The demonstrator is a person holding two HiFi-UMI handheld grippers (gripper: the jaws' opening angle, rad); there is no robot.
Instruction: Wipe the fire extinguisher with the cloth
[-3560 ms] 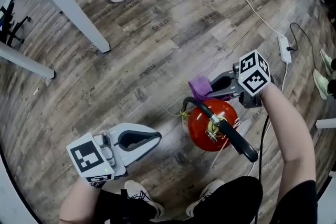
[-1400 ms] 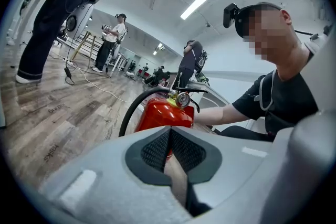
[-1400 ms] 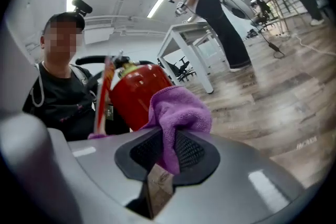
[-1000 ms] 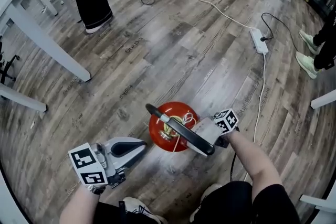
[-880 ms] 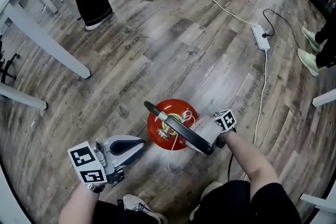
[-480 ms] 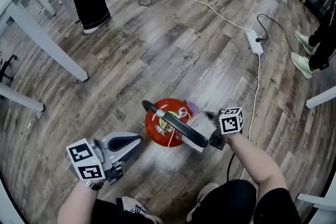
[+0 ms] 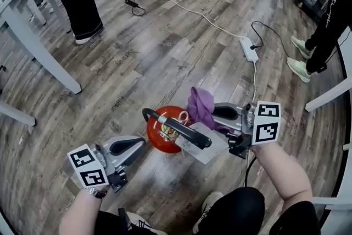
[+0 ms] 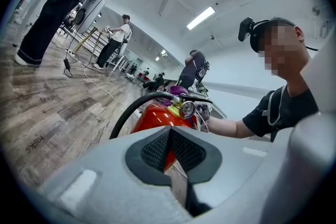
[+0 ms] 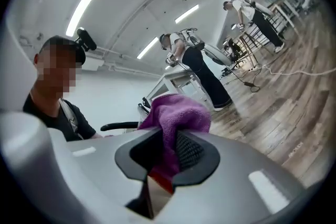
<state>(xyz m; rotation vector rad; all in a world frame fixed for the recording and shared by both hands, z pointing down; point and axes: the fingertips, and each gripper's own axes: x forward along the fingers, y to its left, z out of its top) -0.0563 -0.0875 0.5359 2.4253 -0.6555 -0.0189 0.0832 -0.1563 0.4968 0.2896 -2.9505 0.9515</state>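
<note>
My right gripper (image 7: 215, 113) is clamped on the purple cloth (image 7: 199, 106), holding it up by the top of the red fire extinguisher (image 7: 160, 132), which stands upright on the wooden floor (image 7: 165, 47). My left gripper (image 7: 142, 143) is closed with nothing in it, its tip just beside the extinguisher's body
</note>
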